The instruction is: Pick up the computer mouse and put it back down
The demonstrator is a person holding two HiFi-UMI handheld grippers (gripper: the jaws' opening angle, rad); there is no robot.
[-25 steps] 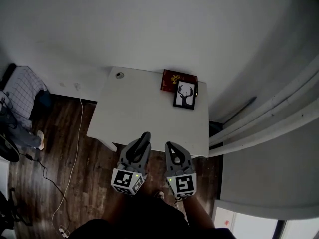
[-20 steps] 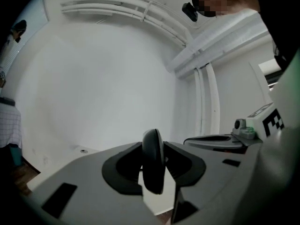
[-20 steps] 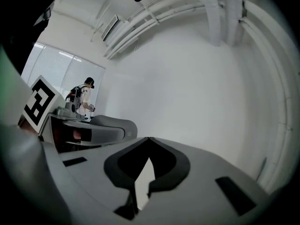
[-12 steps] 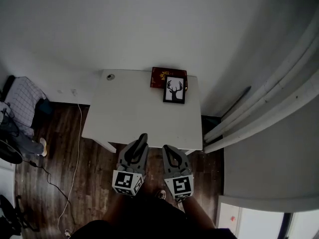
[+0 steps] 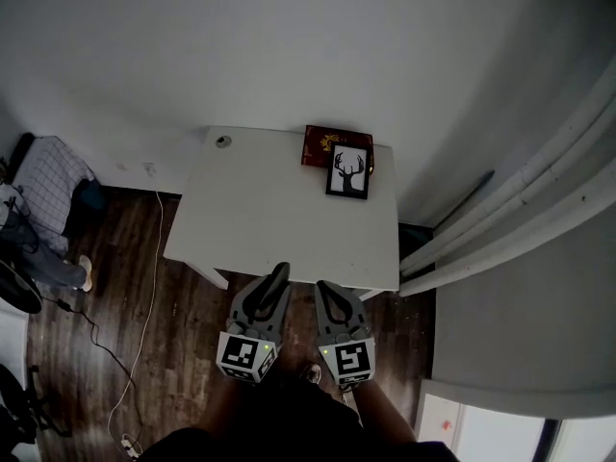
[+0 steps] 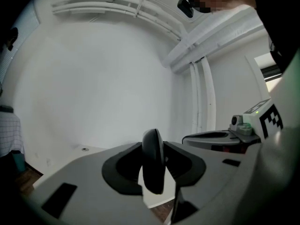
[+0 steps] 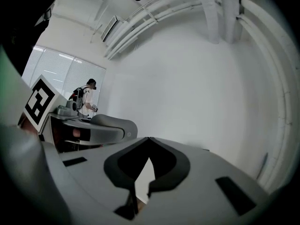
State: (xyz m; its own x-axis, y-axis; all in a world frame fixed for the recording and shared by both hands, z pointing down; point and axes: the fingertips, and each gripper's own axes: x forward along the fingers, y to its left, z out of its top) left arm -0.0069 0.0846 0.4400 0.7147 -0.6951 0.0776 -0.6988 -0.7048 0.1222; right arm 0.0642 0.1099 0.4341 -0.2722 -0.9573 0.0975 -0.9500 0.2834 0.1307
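Your left claw (image 5: 275, 281) pinches the mouse (image 6: 153, 161) on edge, held short of the tabletop (image 5: 269, 219), presumably ready to set it down. Your right claw (image 5: 329, 295) is closed and empty.

The table (image 5: 279, 219) is showing plain white. The book (image 5: 322, 145) is showing dark red, and the black-framed picture (image 5: 348, 173) is carrying a black deer on white. The floor (image 5: 183, 325) is showing dark brown wood grain. The mouse (image 6: 153, 165) is looking black.
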